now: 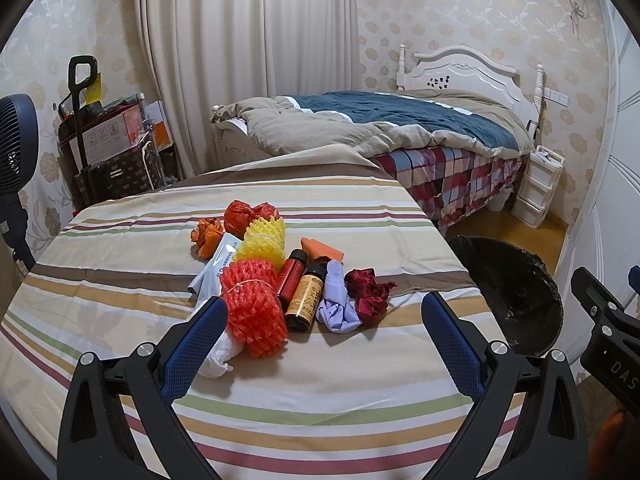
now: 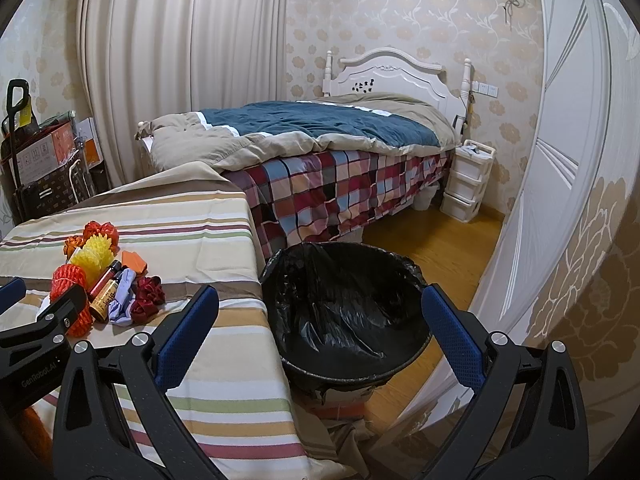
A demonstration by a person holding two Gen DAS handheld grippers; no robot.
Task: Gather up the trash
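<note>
A pile of trash lies on the striped table [image 1: 320, 380]: an orange foam net [image 1: 254, 312], a yellow foam net [image 1: 262, 242], a brown bottle [image 1: 306, 300], a red bottle [image 1: 292, 274], a lilac glove [image 1: 336, 300], a dark red wrapper [image 1: 368, 292], white tissue [image 1: 220, 356] and a blue-white packet [image 1: 216, 268]. My left gripper [image 1: 324, 312] is open, its jaws just short of the pile. My right gripper [image 2: 320, 306] is open and empty above a black-lined bin [image 2: 348, 312] right of the table. The pile also shows in the right wrist view [image 2: 104, 276].
A bed [image 2: 320, 148] with a plaid sheet stands behind the table. A white drawer unit [image 2: 466, 184] sits beside it. Boxes and a trolley [image 1: 108, 144] stand at the far left, with a fan [image 1: 16, 160]. A white wardrobe door [image 2: 560, 200] is at the right.
</note>
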